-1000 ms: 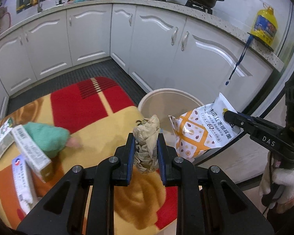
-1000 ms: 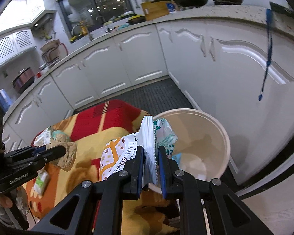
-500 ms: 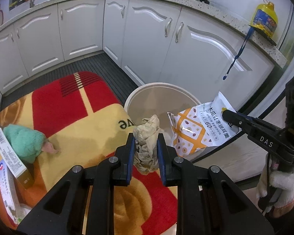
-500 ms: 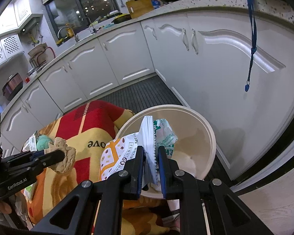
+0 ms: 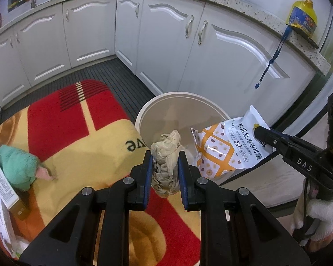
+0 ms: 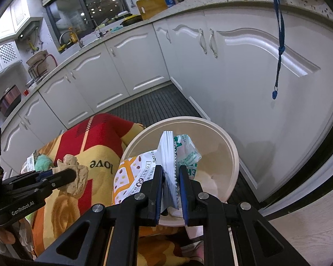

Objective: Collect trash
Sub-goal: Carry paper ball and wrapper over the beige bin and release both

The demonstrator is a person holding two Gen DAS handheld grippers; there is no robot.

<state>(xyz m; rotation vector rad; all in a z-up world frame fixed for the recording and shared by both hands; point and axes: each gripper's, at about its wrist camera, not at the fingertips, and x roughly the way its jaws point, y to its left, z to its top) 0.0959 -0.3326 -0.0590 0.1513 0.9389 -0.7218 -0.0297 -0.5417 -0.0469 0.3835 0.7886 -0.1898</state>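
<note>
My left gripper (image 5: 165,161) is shut on a crumpled brown paper wad (image 5: 166,161), held just short of the near rim of a cream trash bin (image 5: 182,96). My right gripper (image 6: 169,177) is shut on an orange and white snack bag (image 6: 131,173), held over the near edge of the bin (image 6: 233,155). The bag also shows in the left wrist view (image 5: 228,150), and the paper wad in the right wrist view (image 6: 75,177). A green and white wrapper (image 6: 186,150) lies behind the bag, inside the bin.
A red and yellow blanket (image 5: 66,119) covers the surface to the left of the bin. On it lie a green cloth lump (image 5: 17,168) and flat boxes (image 5: 2,188). White kitchen cabinets (image 5: 166,33) stand behind the bin. A blue lanyard (image 6: 278,44) hangs from the counter.
Both grippers have moved closer to the bin, each still holding its item. The bin looks larger and nearer in both views.
</note>
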